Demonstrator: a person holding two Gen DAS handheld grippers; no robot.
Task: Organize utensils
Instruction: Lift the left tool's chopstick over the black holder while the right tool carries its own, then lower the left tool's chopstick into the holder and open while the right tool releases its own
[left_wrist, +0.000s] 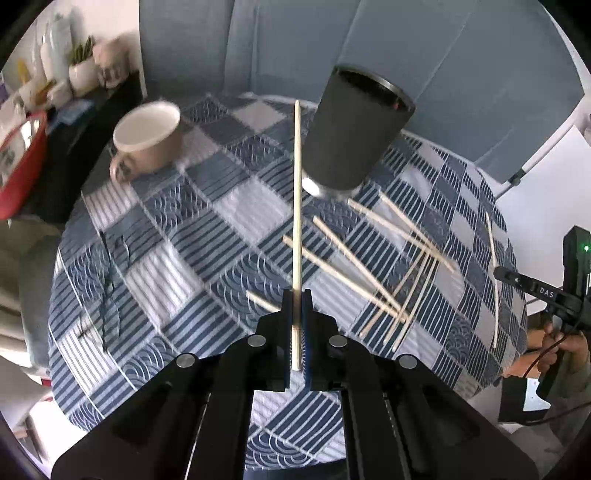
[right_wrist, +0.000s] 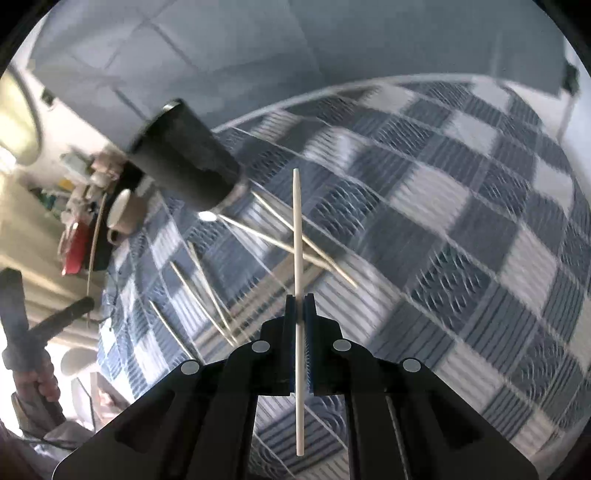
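Left gripper (left_wrist: 297, 295) clamped tight on a wooden chopstick (left_wrist: 296, 206), jaws pressed against its sides near the butt end; shaft running straight ahead from the jaws, tip ending just beside the rim side of a dark cylindrical cup (left_wrist: 356, 129); cup upright on the blue-and-white patchwork tablecloth (left_wrist: 177, 236), ahead of the jaws and slightly right, mouth open; nothing between the tip and the cup wall.

Ahead-left of the jaws, well apart, a beige mug (left_wrist: 147, 136); farther left, off the table, a red bowl (left_wrist: 18, 158) and blurred clutter on a dark shelf.

Right of the jaws, loose chopsticks (left_wrist: 369, 258) scattered flat on the cloth, several crossing one another in a heap; one lone stick (left_wrist: 493, 277) lying nearer the right table edge; beyond it, at the far right, a hand (left_wrist: 561, 350) around the other tool's handle.

Right gripper (right_wrist: 300, 299) likewise closed on a pale chopstick (right_wrist: 298, 258), gripped farther up its length, a long tail sticking back behind the jaws; tip pointing forward over the cloth, clear of everything.

Ahead-left of these jaws, the same dark cup (right_wrist: 184, 166), blurred; scattered sticks (right_wrist: 207, 280) lying left of and below the held one, a couple crossing behind its shaft; mug (right_wrist: 123, 214) and shelf clutter farther left.
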